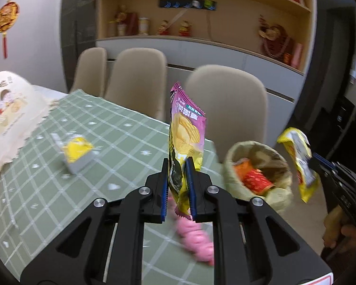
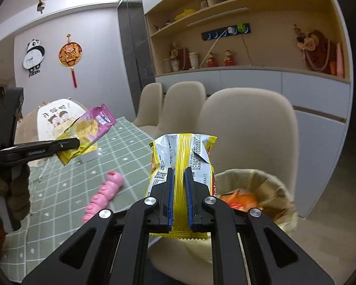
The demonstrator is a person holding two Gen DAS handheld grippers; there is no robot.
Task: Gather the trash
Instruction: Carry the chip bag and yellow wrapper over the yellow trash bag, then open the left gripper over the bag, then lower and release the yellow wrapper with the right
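Two wrappers are in my grip. Left view: my left gripper [image 1: 178,173] has its jaws pinching one pink chip bag [image 1: 186,130] above the table [image 1: 59,190], near one lined bin [image 1: 256,166] beside it. Right view: my right gripper [image 2: 179,182] has its jaws clamping one yellow wrapper [image 2: 182,152]; three chairs [image 2: 246,128] stand behind.

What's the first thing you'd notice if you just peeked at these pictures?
Two crinkly snack bags held up in the air: a purple chip bag pinched in the left gripper over the green checked tablecloth, and a yellow snack bag pinched in the right gripper. Just past the table's edge stands a lined trash bin with orange and red wrappers already inside. A pink toy lies on the table.
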